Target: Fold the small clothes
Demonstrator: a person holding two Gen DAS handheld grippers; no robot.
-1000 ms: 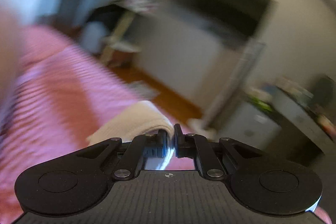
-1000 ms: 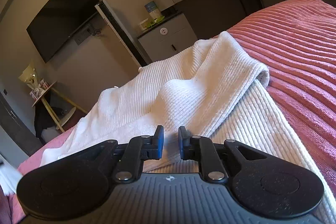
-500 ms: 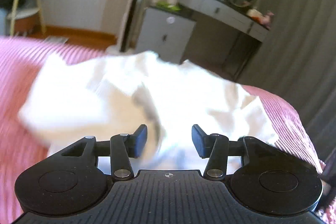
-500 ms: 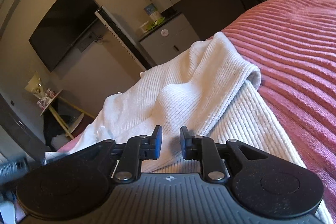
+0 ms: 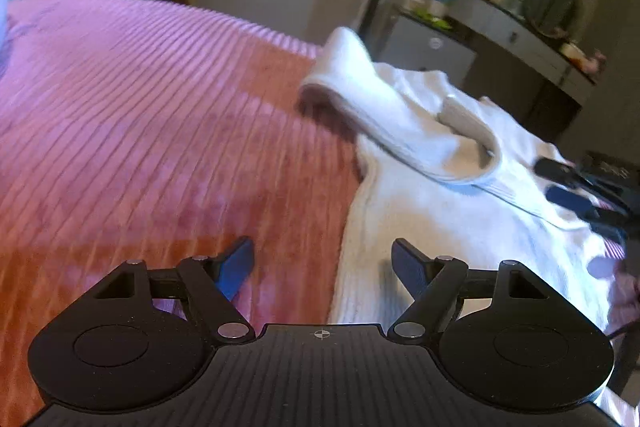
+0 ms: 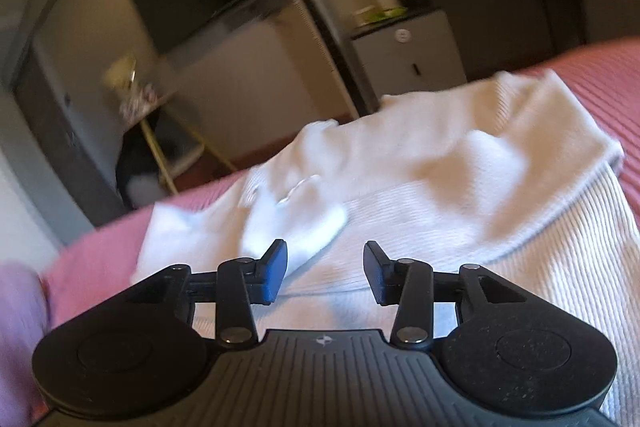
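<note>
- White garment [image 5: 452, 187] on pink bed [image 5: 160, 131], one flap folded over
- Left hand-held gripper [image 5: 324, 263]: jaws just opened wide, empty; right hand-held gripper [image 6: 325, 273]: just parted, empty
- Step, judged: fold released; next: regrasp an edge

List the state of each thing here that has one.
Left tongs: open, nothing between them, jaws just been opening.
Right tongs: open, empty, jaws just been opening.
White garment: rumpled, partly folded over itself, lying on the pink bedspread.
</note>
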